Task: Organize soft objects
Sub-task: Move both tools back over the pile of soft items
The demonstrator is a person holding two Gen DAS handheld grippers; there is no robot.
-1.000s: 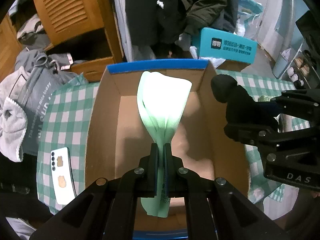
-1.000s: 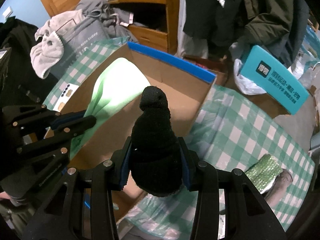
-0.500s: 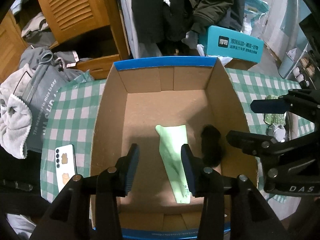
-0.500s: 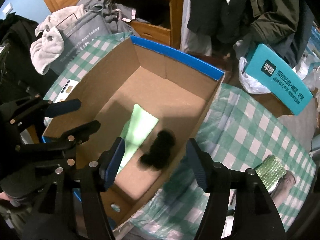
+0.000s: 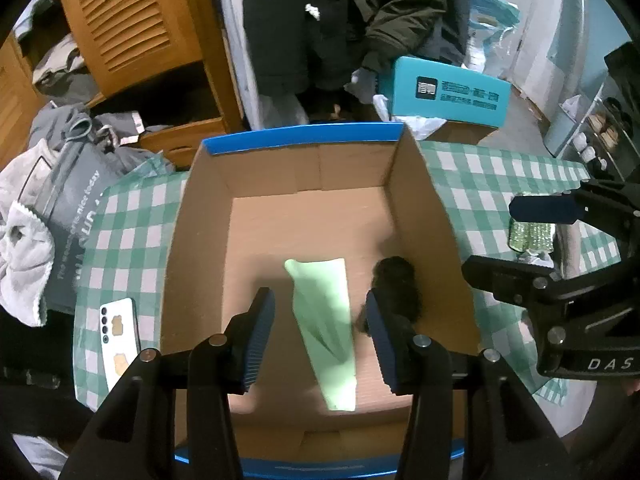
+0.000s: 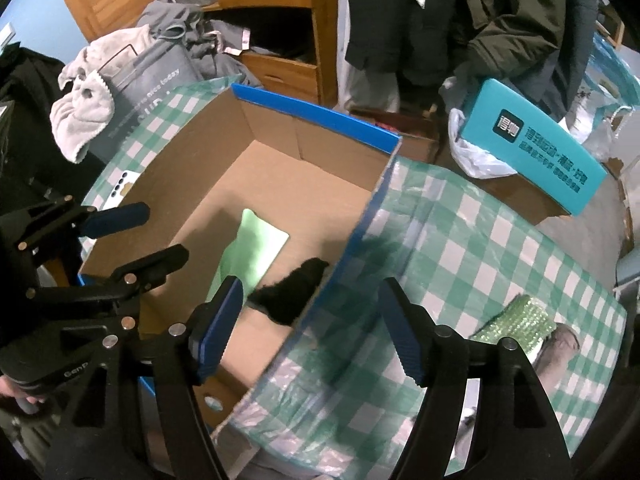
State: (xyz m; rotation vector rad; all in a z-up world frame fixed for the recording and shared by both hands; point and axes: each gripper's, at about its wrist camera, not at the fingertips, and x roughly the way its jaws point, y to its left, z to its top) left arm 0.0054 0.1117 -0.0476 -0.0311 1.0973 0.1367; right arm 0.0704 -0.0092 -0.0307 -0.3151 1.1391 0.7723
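Box: the cardboard box [image 5: 200,240] with blue rim sits on the checked worktop [image 6: 480,240], filling the middle of the left wrist view and the centre left of the right wrist view.
Green cloth: the pale green cloth [image 5: 324,320] lies flat on the box floor, lower centre of the left wrist view.
Black piece: the black fuzzy item [image 6: 292,292] rests on the box floor against the right wall, just beside the green cloth.
Left hand-held gripper [image 5: 320,336]: jaws spread and opening, above the green cloth, pinching nothing.
Right hand-held gripper [image 6: 310,328]: jaws spread and opening, straddling the box's right wall, nothing between the pads.
Left to sort: a green sparkly pouch [image 6: 516,320] lies on the worktop at the lower right of the right wrist view, well apart from the box.
Step in hand: likely letting go and clearing the box.
Doing it well: lift both hand-held grippers straight up so the pads do not drag the cloth; keep the right one from knocking the wall before reaching for the pouch.
Risk: a snagged fibre could pull the black piece back out.
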